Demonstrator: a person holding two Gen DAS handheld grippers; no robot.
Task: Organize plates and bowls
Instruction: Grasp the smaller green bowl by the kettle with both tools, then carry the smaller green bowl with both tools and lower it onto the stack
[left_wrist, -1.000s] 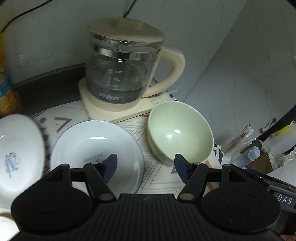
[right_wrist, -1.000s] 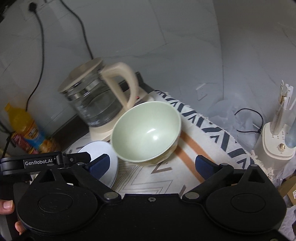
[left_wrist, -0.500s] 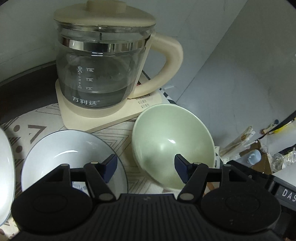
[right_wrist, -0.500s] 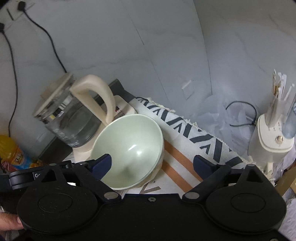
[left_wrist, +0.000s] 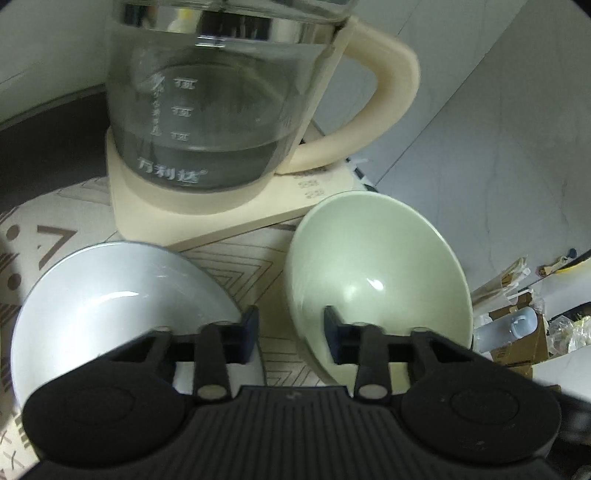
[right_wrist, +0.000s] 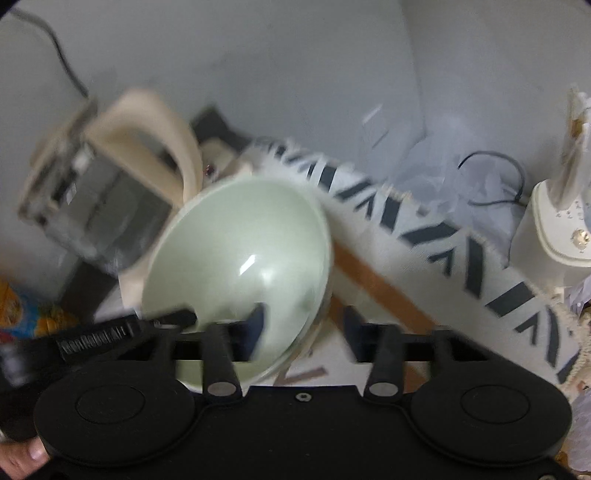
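Here we see the green bowl (right_wrist: 240, 266) at the mat's (right_wrist: 424, 258) kettle-side edge; the right gripper (right_wrist: 303, 328), half-open and empty, straddles its rim, nearer than the half-open, empty left gripper (left_wrist: 291, 334).

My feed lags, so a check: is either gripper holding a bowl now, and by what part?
Neither. The right gripper has open jaws either side of the green bowl's near rim, not clamped. The left gripper is open and empty.
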